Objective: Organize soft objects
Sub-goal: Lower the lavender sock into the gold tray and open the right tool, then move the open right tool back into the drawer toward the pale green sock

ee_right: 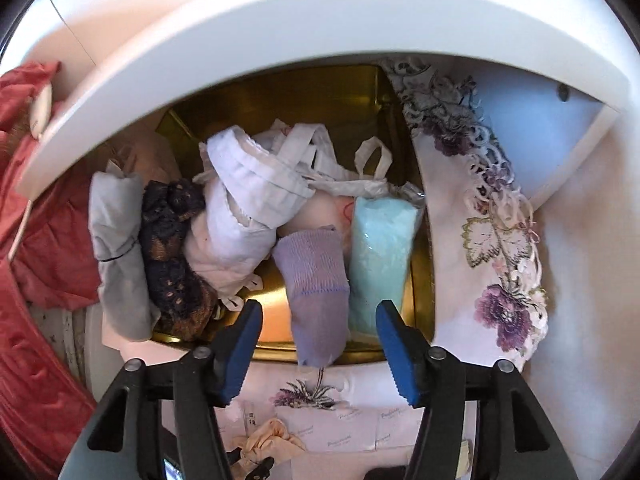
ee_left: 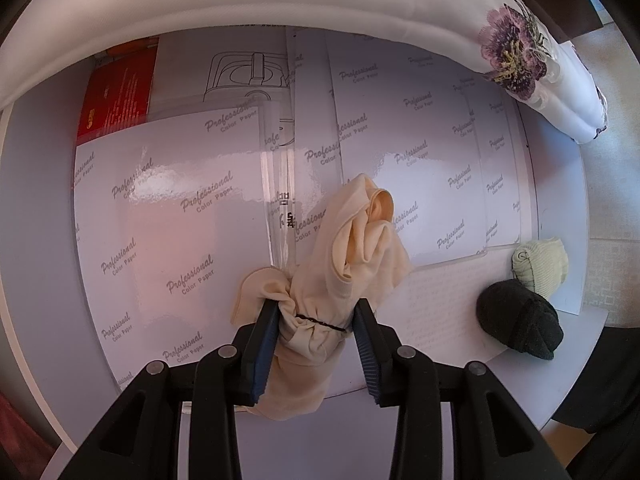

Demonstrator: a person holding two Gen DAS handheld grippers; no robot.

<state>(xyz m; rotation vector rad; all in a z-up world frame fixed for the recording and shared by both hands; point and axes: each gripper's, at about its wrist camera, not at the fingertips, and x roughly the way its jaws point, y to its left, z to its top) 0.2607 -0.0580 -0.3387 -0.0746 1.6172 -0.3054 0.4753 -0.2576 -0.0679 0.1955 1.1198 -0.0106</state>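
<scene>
**Cream bundle gripped on the left, right tongs open at the drawer**

Low in the left wrist view, the left gripper (ee_left: 314, 330) is clamped on a cream cloth bundle (ee_left: 340, 264) tied with a thin black band, above glossy printed paper sheets (ee_left: 168, 208). At lower right sit a black sock roll (ee_left: 520, 324) and, just beyond it, a pale green roll (ee_left: 542, 266). The right gripper (ee_right: 318, 316) stands wide apart, holding nothing — a lilac sock (ee_right: 316, 292) lies between its fingers over the rim of a gold-lined drawer (ee_right: 280, 92), with a turquoise roll (ee_right: 380, 256) beside it.

White table (ee_left: 36, 216) under glossy sheets; pale patterned floor (ee_left: 612, 184).
</scene>
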